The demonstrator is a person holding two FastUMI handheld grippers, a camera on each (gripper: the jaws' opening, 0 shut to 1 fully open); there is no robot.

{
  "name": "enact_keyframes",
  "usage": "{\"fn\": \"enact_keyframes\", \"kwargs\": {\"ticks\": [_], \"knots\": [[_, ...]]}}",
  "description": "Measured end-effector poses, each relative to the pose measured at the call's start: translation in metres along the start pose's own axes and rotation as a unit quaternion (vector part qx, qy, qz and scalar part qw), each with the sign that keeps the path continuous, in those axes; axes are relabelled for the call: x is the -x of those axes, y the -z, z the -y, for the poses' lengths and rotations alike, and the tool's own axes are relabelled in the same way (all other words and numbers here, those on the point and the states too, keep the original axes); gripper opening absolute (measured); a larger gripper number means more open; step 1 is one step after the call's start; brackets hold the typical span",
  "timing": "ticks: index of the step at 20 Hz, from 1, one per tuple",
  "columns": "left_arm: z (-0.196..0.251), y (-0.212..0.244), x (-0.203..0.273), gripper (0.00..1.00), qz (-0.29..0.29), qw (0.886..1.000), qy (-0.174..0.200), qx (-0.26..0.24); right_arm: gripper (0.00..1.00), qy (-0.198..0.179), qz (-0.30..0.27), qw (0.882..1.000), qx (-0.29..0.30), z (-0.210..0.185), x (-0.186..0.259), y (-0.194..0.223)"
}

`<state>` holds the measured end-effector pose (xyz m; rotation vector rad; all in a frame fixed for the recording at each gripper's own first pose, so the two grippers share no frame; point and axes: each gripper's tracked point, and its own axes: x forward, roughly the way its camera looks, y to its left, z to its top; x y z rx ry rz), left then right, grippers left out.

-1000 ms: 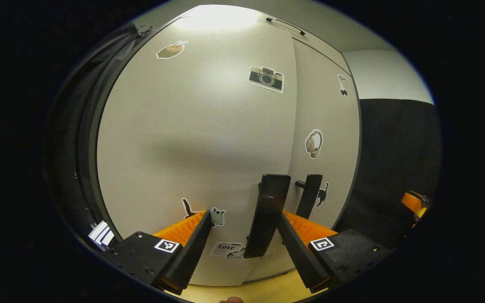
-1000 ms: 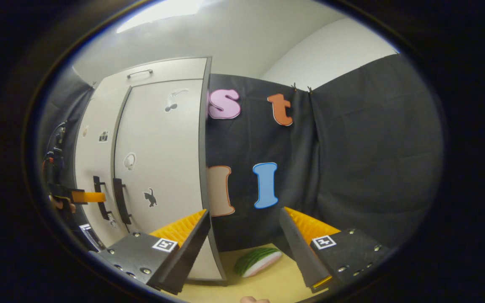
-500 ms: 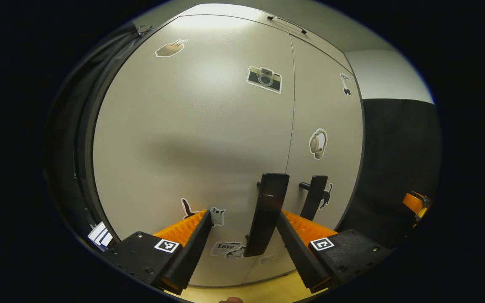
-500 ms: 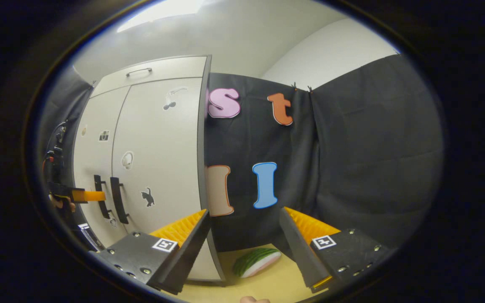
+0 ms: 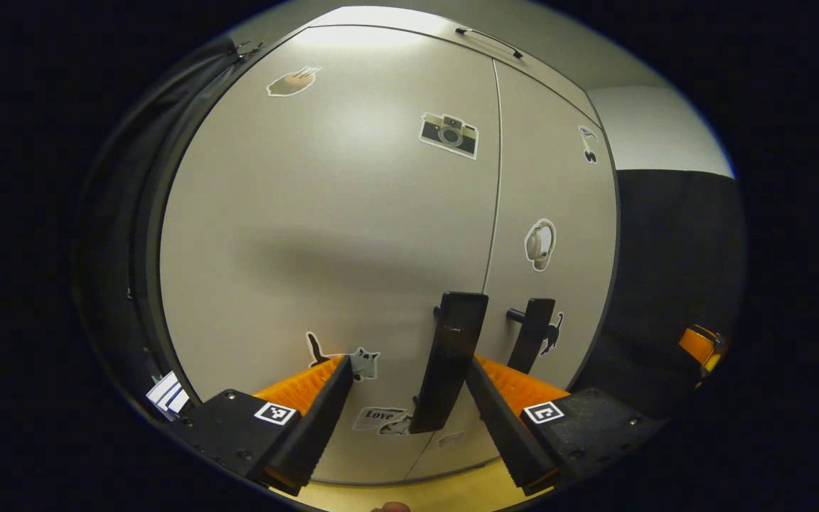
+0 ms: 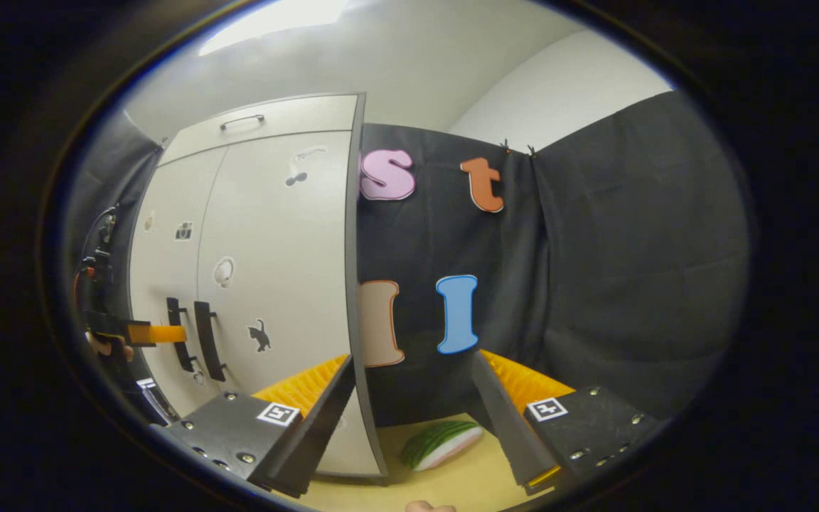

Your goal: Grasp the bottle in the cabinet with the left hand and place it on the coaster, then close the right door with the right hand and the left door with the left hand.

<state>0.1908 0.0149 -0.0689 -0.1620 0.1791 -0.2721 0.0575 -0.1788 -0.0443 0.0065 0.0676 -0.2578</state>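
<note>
Left gripper (image 5: 404, 419) fingers apart around left door (image 5: 324, 235) handle (image 5: 448, 370), right gripper (image 6: 413, 419) fingers apart

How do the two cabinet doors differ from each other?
The left door carries a camera sticker; the right door carries a headphones sticker. The left door's handle stands between the open left gripper fingers; the right door's handle stands free. Both are pale, shut and flush.

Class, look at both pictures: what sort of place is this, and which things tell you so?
Probably a staged booth rather than a real home: a pale two-door cabinet dotted with stickers stands on a wooden tabletop, with black cloth hung as walls.
</note>
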Motion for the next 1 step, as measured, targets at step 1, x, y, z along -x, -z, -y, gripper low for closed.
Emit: {"fn": "enact_keyframes", "kwargs": {"ticks": [1], "knots": [[0.0027, -0.0055, 0.0062, 1.00, 0.003, 1.000, -0.011, 0.001, 1.00, 0.000, 0.004, 1.000, 0.002, 0.0000, 0.0021, -0.0072]]}}
